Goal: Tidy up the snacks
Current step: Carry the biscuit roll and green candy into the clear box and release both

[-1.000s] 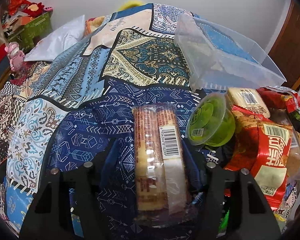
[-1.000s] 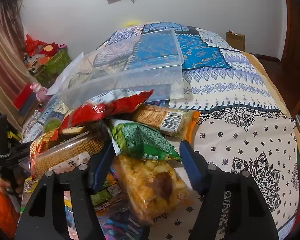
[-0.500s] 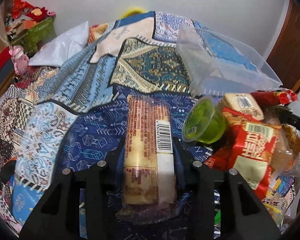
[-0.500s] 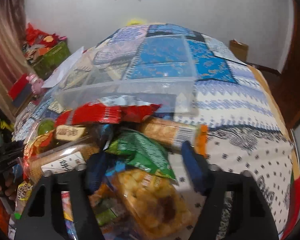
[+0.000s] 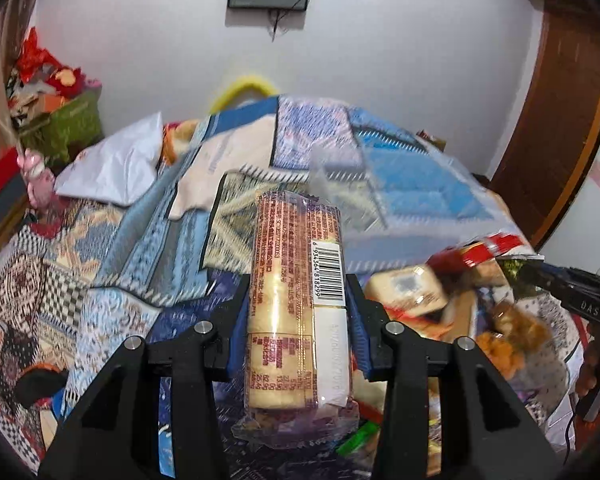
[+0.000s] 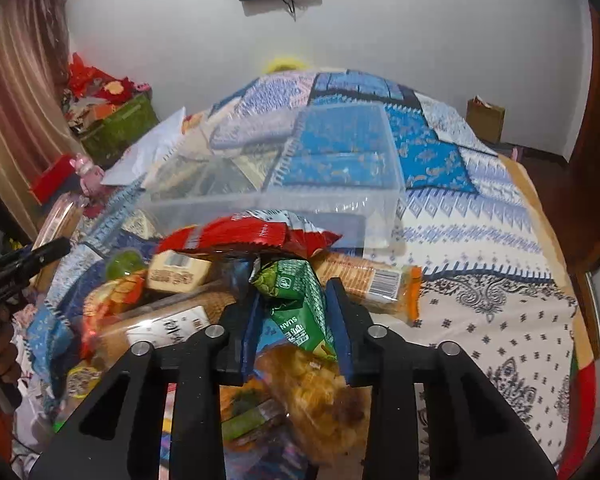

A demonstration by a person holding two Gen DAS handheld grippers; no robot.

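Observation:
My left gripper (image 5: 298,292) is shut on a long clear-wrapped biscuit pack (image 5: 296,304) with a barcode and holds it lifted above the bed. My right gripper (image 6: 296,300) is shut on a green snack packet (image 6: 300,308), over the snack pile. The pile holds a red bag (image 6: 244,236), a tan bar (image 6: 178,274), an orange-ended cracker pack (image 6: 374,284), a green jelly cup (image 6: 126,262) and a bag of yellow fried snacks (image 6: 316,396). A clear plastic bin (image 6: 300,168) stands beyond the pile; it also shows blurred in the left wrist view (image 5: 396,196).
The patterned bedspread (image 6: 480,240) covers the bed. A white pillow (image 5: 112,168) lies at the far left. A green box (image 6: 120,128) with red items stands by the wall. A wooden door (image 5: 560,128) is at the right. The left gripper's body (image 6: 16,272) shows at the left edge.
My left gripper closed on the biscuit pack and lifted it off the bed. My right gripper closed on the green packet and rose slightly.

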